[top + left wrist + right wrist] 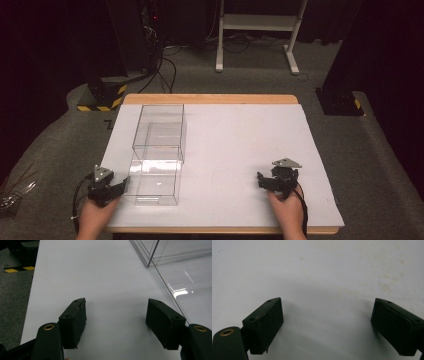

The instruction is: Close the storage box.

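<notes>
Both our hands sit at the near edge of the white table point(240, 150), left gripper point(106, 184) and right gripper point(278, 179) each with jaws spread wide, holding nothing. Two clear boxes point(157, 155) stand end to end just beside the left one. If they're our target, we'd best approach a thin wall squarely, since clear plastic will likely slip and flex.

No legible text, label, brand or number — none on anything.
</notes>
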The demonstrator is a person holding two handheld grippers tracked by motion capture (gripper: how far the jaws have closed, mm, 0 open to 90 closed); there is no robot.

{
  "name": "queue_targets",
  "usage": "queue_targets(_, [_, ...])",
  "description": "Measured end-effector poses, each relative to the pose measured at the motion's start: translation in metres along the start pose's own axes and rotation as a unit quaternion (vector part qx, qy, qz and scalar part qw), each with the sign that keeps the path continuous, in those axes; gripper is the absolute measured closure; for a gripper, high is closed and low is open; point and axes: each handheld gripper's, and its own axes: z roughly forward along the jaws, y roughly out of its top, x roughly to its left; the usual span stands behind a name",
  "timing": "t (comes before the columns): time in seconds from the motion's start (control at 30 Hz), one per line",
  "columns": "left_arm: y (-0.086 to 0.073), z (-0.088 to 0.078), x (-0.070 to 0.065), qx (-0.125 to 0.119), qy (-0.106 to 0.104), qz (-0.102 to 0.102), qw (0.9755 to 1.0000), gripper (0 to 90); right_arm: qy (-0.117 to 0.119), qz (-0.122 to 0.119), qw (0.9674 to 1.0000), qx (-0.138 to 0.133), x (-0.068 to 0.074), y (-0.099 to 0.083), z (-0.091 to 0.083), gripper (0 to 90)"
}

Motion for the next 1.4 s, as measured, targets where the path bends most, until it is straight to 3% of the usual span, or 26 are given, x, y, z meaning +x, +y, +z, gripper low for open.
queue_targets(1.03, [0.003, 0.0, 0.0, 0.01, -0.003, -0.002, 0.9999, 32.5, -0.003, -0.003, 1.0, -0.001, 0.001, 0.0, 0.0, 10.8])
queue_targets(1.17, [0.004, -0.002, 0.001, 0.01, -0.012, 0.002, 0.9999, 33.7, -0.003, -0.003, 1.0, -0.001, 0.002, 0.0, 0.0, 10.9])
queue_targets(1.37, [0.008, -0.014, 0.001, -0.01, -0.022, 0.01, 0.9997, 36.3, -0.003, -0.005, 1.0, -0.002, 0.002, 0.0, 0.0, 11.3])
queue_targets(1.4, [0.01, -0.019, 0.001, -0.016, -0.032, 0.009, 0.9993, 39.3, -0.003, -0.005, 1.0, -0.003, 0.002, 0.0, -0.001, 11.9])
